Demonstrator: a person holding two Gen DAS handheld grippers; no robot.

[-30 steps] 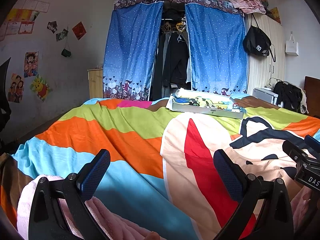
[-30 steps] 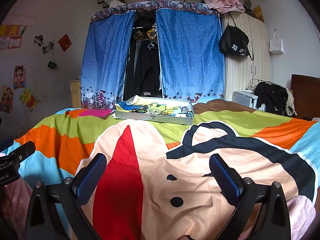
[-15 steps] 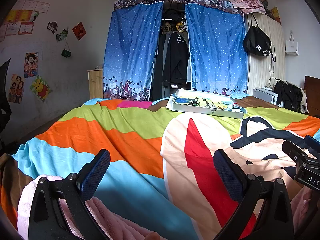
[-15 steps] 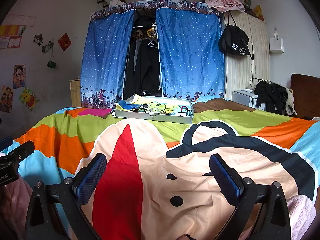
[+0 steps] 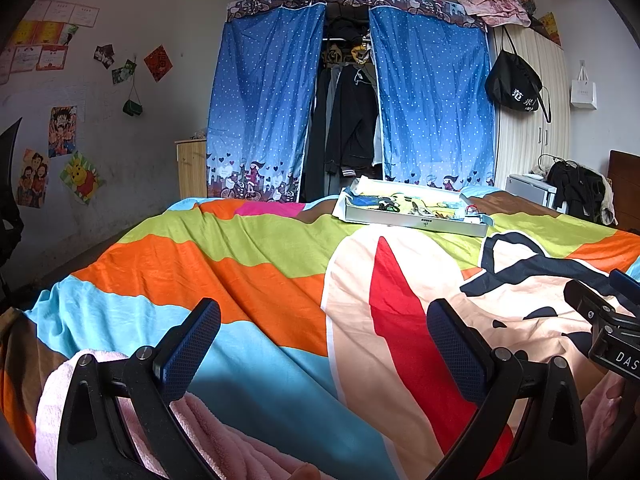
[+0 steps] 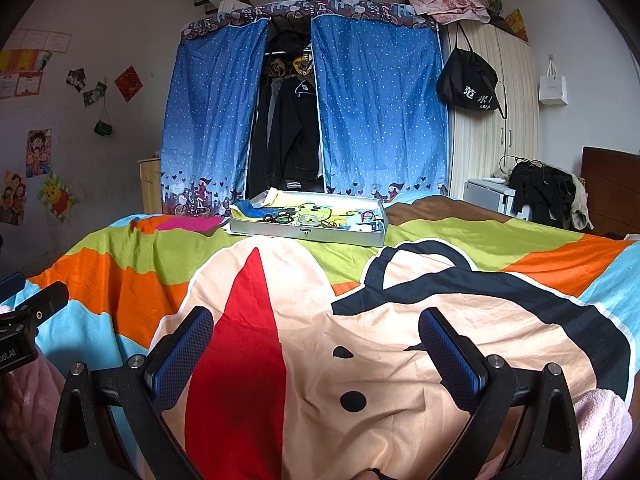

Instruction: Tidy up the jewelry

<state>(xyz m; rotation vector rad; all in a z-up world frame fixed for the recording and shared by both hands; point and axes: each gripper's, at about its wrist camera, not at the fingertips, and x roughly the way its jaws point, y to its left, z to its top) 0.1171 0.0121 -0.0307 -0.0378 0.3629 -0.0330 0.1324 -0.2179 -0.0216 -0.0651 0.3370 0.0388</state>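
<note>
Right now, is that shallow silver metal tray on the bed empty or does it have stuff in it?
Not empty: the shallow silver metal tray holds a cartoon-printed cloth and small tangled pieces, too small to identify.

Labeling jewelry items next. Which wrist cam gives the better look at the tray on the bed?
Right wrist. The tray sits near center, its front wall facing the camera, with the tangled jewelry visible inside. The left wrist view shows the same tray farther right, angled, its contents harder to separate.
</note>
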